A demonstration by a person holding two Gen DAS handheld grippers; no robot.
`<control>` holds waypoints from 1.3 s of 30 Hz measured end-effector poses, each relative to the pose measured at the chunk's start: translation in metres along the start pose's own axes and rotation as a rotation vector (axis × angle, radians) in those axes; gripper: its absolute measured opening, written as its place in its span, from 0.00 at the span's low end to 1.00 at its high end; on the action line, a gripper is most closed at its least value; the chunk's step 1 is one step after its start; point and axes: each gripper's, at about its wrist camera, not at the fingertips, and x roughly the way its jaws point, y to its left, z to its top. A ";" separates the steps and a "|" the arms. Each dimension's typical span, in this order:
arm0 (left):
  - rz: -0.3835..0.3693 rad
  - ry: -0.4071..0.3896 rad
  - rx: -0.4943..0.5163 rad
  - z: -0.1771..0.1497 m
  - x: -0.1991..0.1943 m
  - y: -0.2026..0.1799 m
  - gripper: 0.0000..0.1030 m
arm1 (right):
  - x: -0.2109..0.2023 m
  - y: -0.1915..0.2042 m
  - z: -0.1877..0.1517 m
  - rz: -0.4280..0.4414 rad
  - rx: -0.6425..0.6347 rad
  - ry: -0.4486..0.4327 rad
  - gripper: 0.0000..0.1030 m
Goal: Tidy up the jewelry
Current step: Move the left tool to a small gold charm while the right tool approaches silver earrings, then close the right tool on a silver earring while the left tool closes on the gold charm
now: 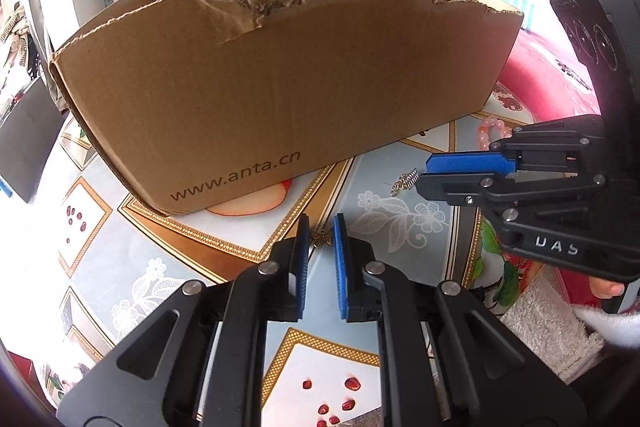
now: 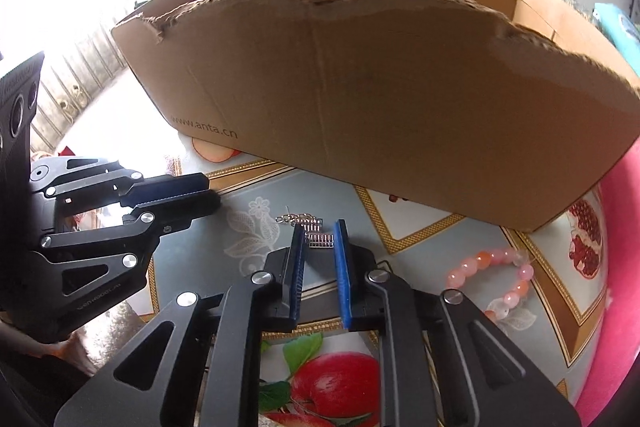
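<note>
The left tool [image 1: 321, 227] is sitting low over the surface [image 1: 248, 227] with its blue pads a narrow gap apart, and a small bronze butterfly charm [image 1: 322, 239] is lying right in that gap, not yet pinched as far as I can judge. The right tool [image 2: 318, 233] is doing much the same a little further along, jaws narrowly parted around a silver chandelier earring [image 2: 310, 227], whose lower bars are showing between the pads. Neither piece looks lifted.

Both trinkets are lying near the front wall of the cardboard box [image 1: 280, 75], which stands toward the far edge of the surface. A pink bead bracelet [image 2: 500, 279] is waiting nearer the right edge, well apart from the tools.

To do this well, I'd say each tool should be closing gently with the tips touching the surface, since the pieces are thin and flat and could skid out. The earring's dangling bars may snag, so a straight lift seems wise before clearing the torn box wall.
</note>
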 end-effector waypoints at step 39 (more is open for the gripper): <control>0.028 0.023 -0.006 0.005 0.003 -0.002 0.10 | 0.000 0.000 0.000 0.070 -0.175 0.042 0.19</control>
